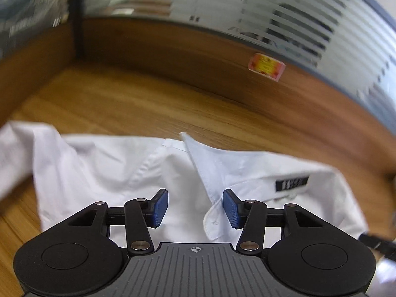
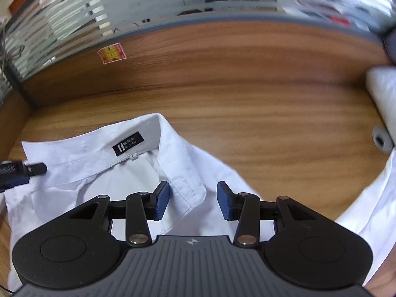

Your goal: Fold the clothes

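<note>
A white collared shirt (image 1: 111, 168) lies on the wooden desk, collar side facing me, with a black neck label (image 1: 292, 182). My left gripper (image 1: 195, 206) is open and empty, hovering just above the shirt next to the left collar point. In the right wrist view the same shirt (image 2: 81, 170) shows its label (image 2: 128, 146) and collar. My right gripper (image 2: 193, 200) is open and empty above the right collar point (image 2: 190, 190). The tip of the left gripper (image 2: 37, 168) shows at the left edge of the right wrist view.
The wooden desk (image 2: 272, 123) is bounded by a wooden partition with frosted glass above and a red-yellow sticker (image 2: 111, 53). A white sleeve or cloth (image 2: 371, 198) lies at the right, a white roll (image 2: 382, 94) and a grommet hole (image 2: 380, 138) beyond it.
</note>
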The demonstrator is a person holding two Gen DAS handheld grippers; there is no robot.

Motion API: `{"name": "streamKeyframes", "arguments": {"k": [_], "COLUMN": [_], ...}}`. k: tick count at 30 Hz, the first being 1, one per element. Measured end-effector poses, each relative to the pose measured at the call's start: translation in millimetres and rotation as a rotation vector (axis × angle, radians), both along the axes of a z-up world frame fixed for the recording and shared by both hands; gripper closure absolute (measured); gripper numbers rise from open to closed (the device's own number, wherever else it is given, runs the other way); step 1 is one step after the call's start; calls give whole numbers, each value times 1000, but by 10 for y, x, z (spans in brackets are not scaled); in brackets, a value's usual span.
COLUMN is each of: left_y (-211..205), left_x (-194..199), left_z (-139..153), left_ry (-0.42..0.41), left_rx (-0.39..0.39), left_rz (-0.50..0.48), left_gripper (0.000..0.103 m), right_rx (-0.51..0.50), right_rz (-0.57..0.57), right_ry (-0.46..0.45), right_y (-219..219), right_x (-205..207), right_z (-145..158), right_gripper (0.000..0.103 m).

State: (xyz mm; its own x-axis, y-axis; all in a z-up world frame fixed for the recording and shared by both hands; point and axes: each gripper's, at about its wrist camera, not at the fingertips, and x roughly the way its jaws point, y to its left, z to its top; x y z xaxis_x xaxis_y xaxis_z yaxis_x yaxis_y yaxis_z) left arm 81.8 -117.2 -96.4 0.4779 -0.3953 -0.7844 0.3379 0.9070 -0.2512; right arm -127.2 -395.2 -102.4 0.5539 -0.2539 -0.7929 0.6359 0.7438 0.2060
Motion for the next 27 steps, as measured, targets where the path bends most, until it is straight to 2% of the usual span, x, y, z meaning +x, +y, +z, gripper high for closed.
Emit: {"name": "streamKeyframes", "arguments": {"k": [3, 5, 10, 14, 17, 18, 19, 20, 21, 22, 27], "left_y": [64, 78, 47, 98, 135, 149, 166, 181, 195, 205, 318], "left_x": [107, 195, 332, 400, 400, 394, 389, 380, 371, 361, 337], "left_z": [-43, -86, -217, -308, -335, -345, -354, -347, -337, -314, -203], "left_ry": [74, 131, 229, 319, 352, 362, 369, 366, 360, 346, 290], "left_rx": [-106, -165, -232, -281, -294, -305, -330, -334, -335, -338, -396], "left_rz": [22, 32, 66, 120, 136, 136, 130, 124, 119, 107, 48], "left_gripper": [53, 63, 64, 64, 65, 70, 89, 95, 96, 99, 99], "right_rx": [-69, -114, -180, -117, -69, -56, -43, -29, -20, -10, -20], "right_rz": [82, 159, 318, 347, 365, 377, 389, 402, 405, 408, 432], "right_ry": [28, 54, 123, 95, 76, 77, 77, 95, 114, 134, 92], "right_y": [-16, -25, -86, -258, -406, -448, -489, -526, -557, -588, -568], "right_x": [159, 295, 646, 829, 979, 1033, 1088, 1140, 1169, 1198, 947], "right_z": [25, 22, -21, -23, -71, -103, -135, -185, -221, -256, -131], "right_gripper": [51, 51, 52, 52, 52, 52, 52, 56, 82, 92, 93]}}
